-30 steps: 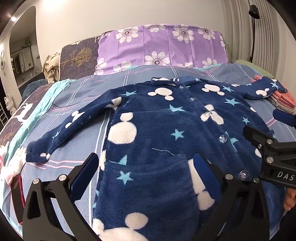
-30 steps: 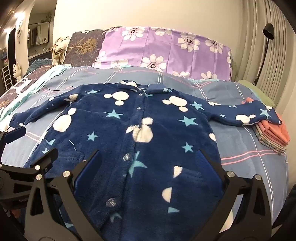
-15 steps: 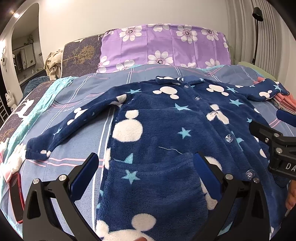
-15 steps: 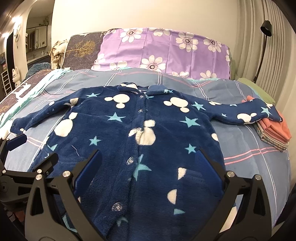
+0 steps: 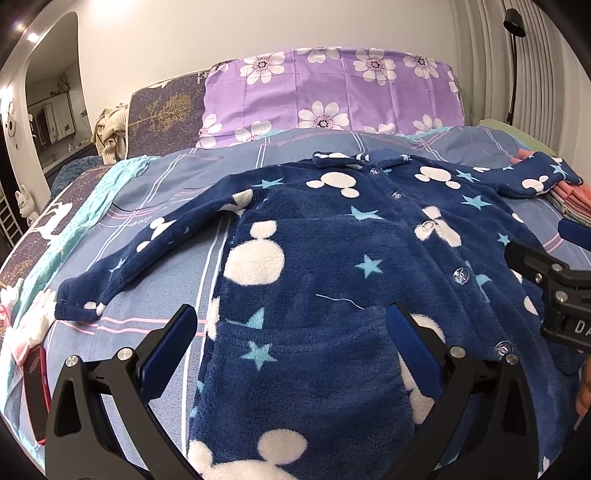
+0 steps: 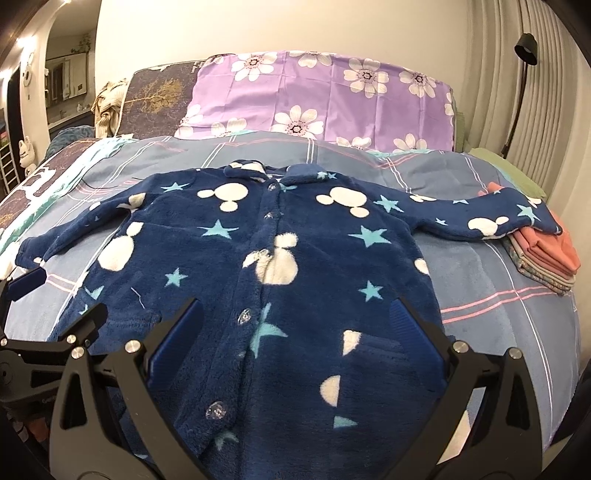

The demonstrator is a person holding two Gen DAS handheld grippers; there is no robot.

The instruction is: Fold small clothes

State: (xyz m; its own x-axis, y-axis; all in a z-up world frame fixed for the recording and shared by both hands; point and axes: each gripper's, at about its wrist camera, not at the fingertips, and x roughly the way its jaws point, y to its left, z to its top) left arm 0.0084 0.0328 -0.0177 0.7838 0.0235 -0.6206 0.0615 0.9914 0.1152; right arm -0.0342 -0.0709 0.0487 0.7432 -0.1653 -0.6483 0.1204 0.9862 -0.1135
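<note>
Fleece jacket spread flat on bed, buttoned – left tool and right tool both agape, empty

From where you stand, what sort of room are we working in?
Most likely a home bedroom. The blue fleece jacket lies spread on a bed with a striped cover, a purple flowered pillow stands at its head, and a floor lamp stands by pleated curtains.

- Bed with a blue-grey plaid cover fills the room
- Purple flowered pillow at its head, against a plain pale wall
- Black lamp and pleated curtain right of the bed
- Arched doorway to its left
</note>
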